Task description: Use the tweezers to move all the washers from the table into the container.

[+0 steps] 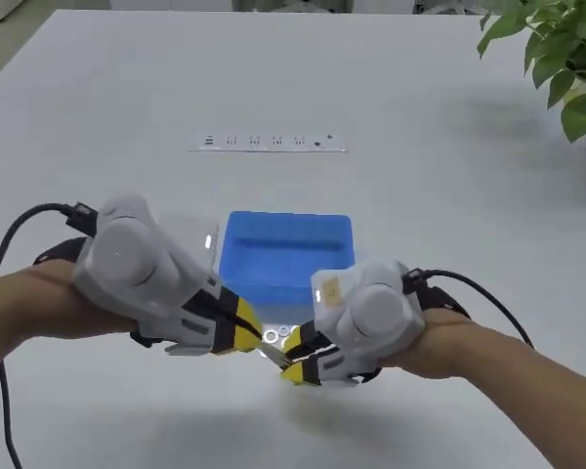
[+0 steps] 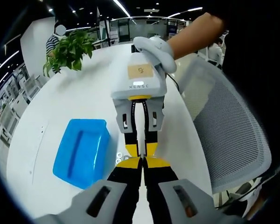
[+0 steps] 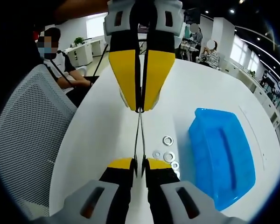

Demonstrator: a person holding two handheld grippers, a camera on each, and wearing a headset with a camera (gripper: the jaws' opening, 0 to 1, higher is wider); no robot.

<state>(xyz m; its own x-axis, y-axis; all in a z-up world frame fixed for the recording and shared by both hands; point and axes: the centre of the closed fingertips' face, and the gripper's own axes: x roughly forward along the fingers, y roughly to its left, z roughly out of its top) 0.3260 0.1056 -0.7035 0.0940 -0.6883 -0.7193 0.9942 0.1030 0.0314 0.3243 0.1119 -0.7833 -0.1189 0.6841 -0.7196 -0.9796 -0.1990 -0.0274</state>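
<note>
Thin metal tweezers span the short gap between my two grippers, which face each other tip to tip. My left gripper is shut on one end. The other end sits in my right gripper, which is also shut. Several small steel washers lie on the white table just below the tweezers, beside the near wall of the blue container. The inside of the container looks bare.
A flat strip of sockets lies farther back on the white table. A green plant stands at the far right corner. A mesh chair is at the table's near side, and people sit in the background.
</note>
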